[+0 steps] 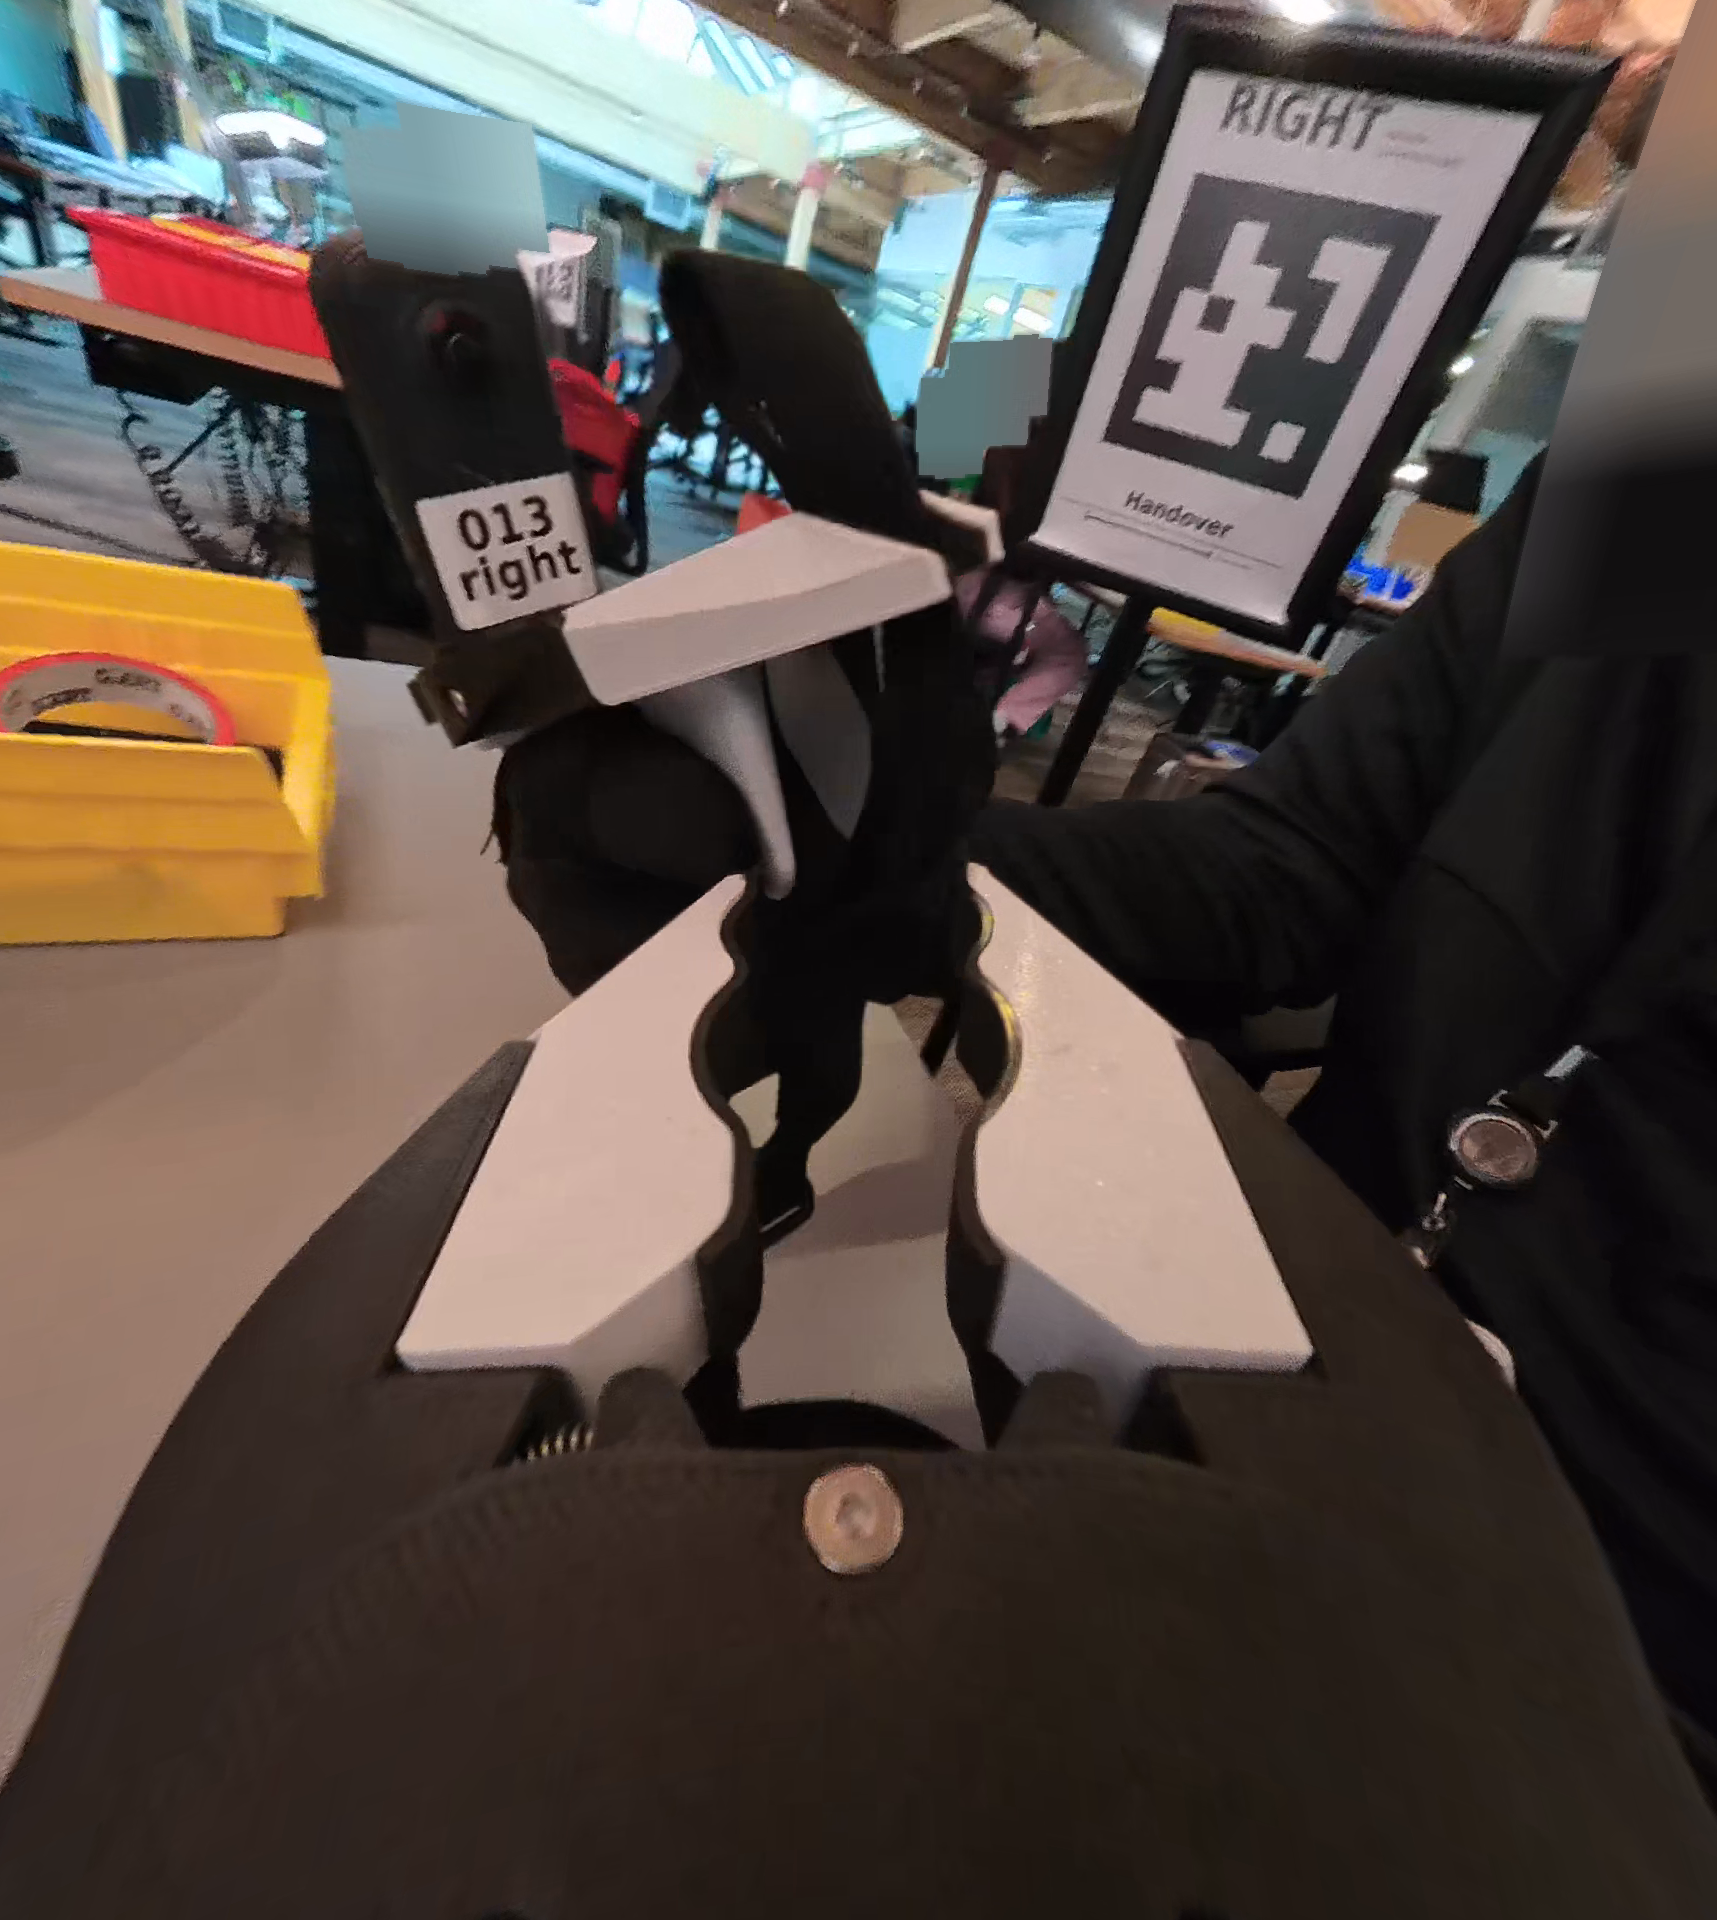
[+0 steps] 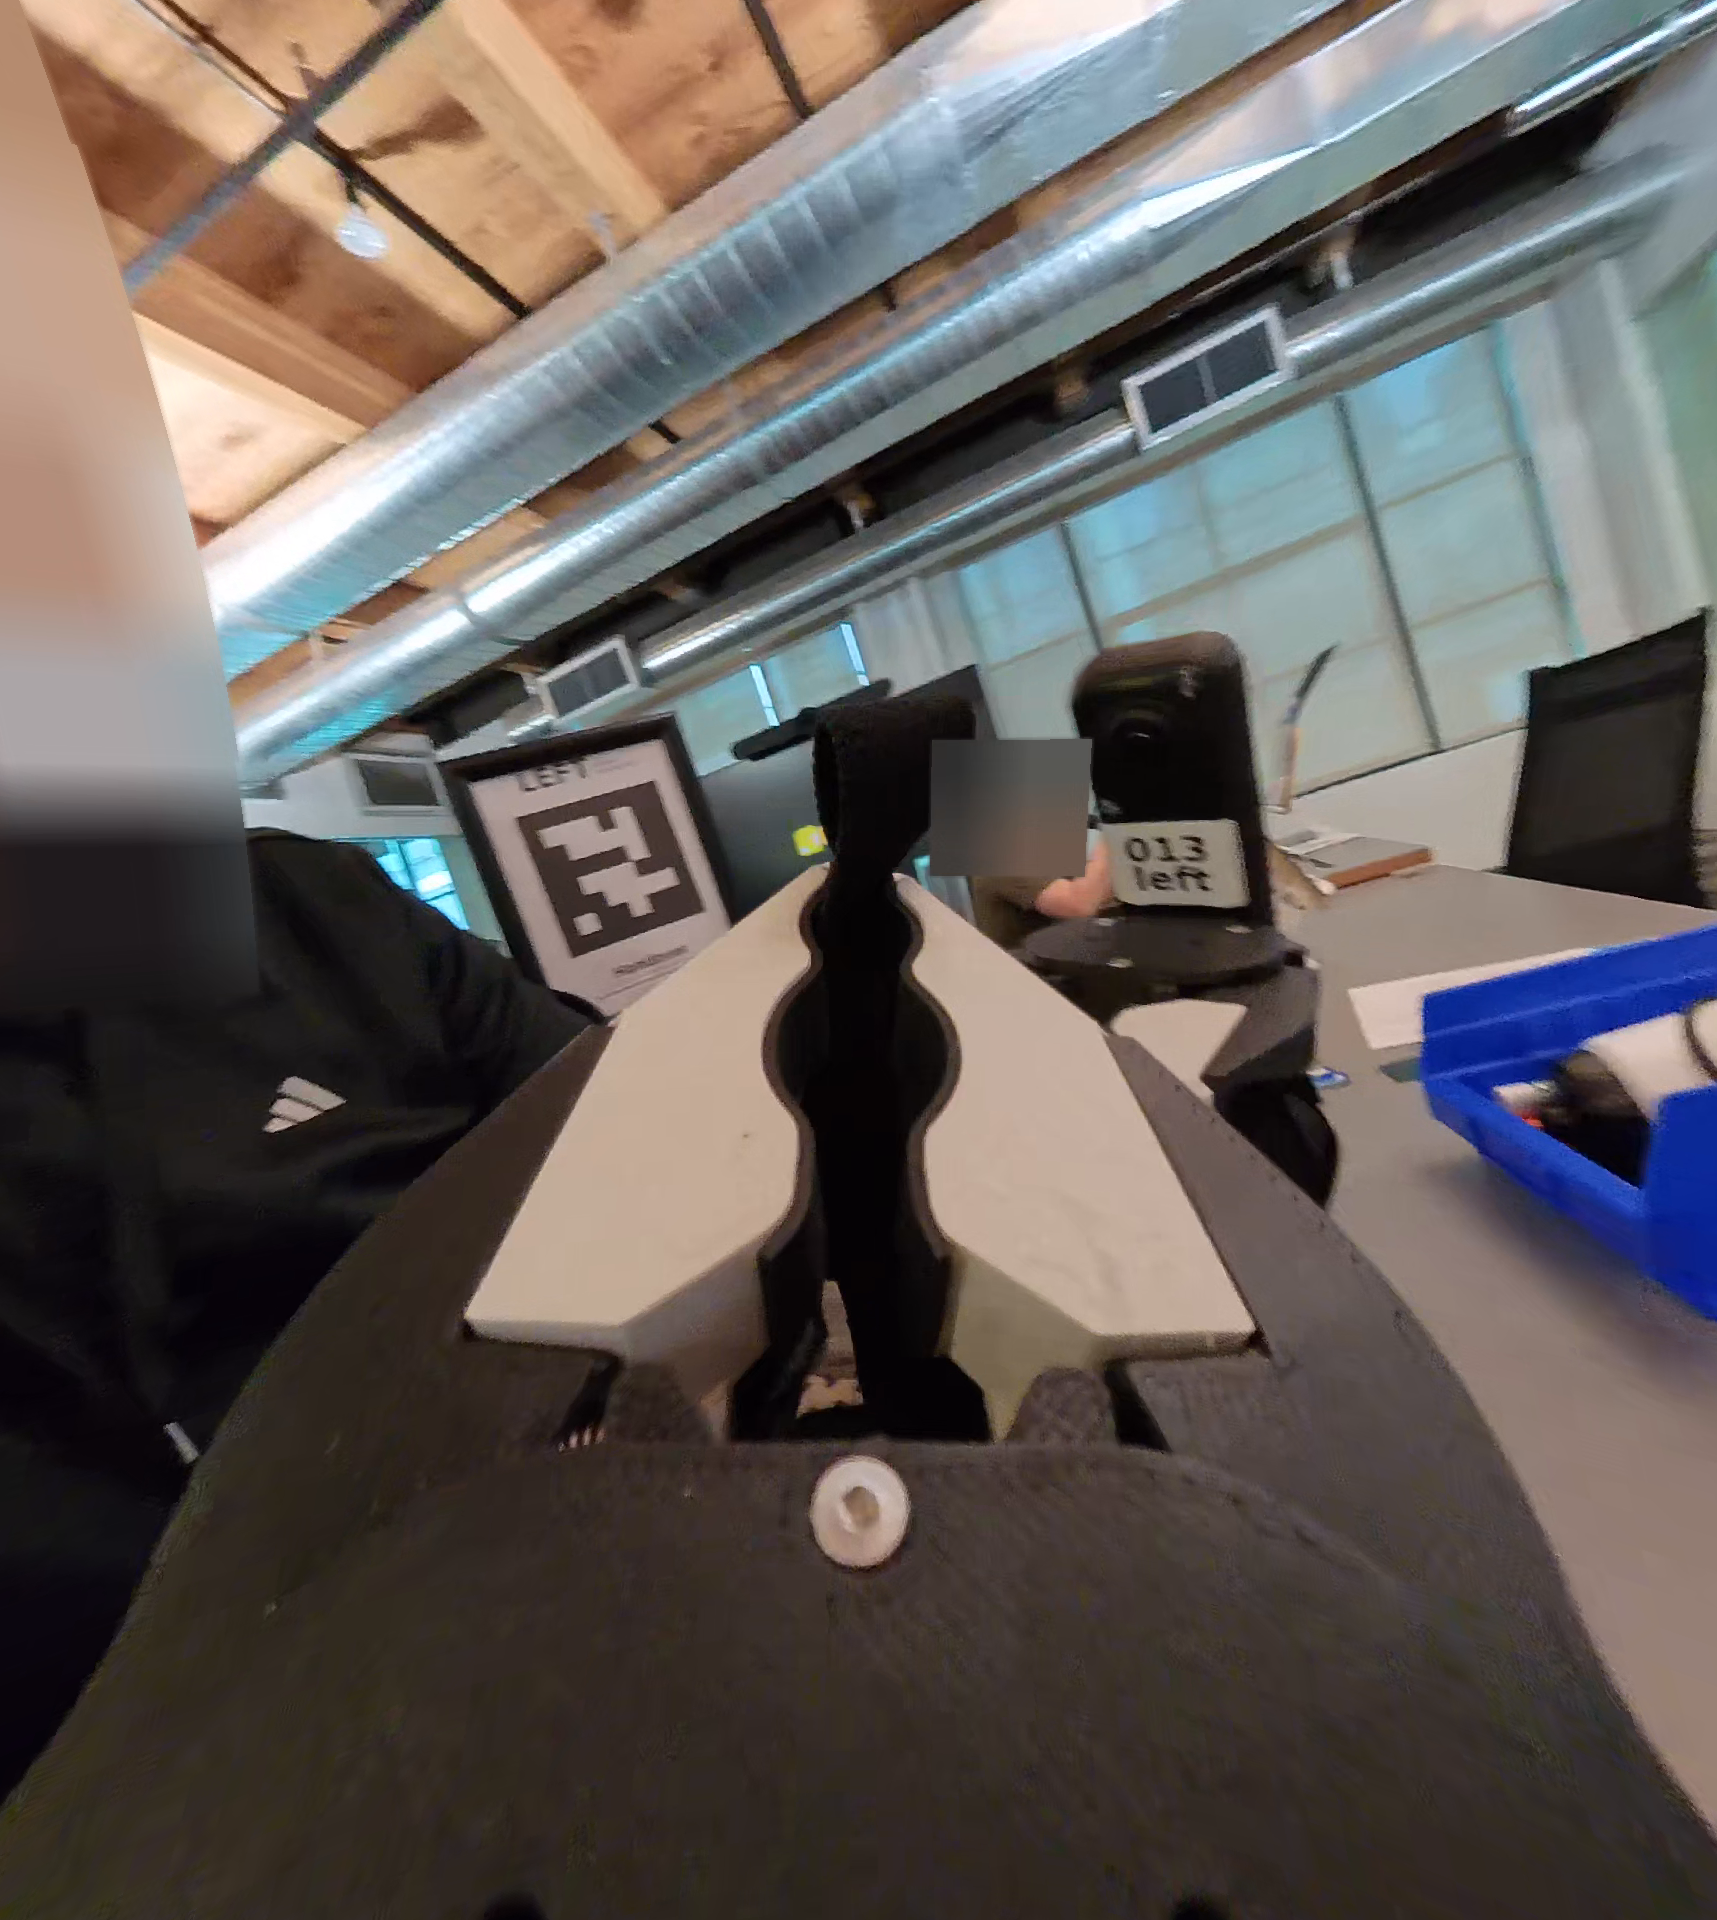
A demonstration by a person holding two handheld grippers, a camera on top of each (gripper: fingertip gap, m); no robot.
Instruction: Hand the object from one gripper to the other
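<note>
Strap caught between both my claws, mid-handover

My right claw [image 2: 859, 914] is clamped shut on the limp black fabric strap [image 2: 869, 997]; my left claw [image 1: 864, 935] stands part open around its hanging end, above the grey surface [image 1: 106, 1091]. If the right lets go before the left closes, I judge the floppy strap slips out and falls.

white label [image 1: 517, 562] on right gripper | framed marker sign [image 1: 1280, 322] | label [image 2: 1178, 864] on left gripper
</note>
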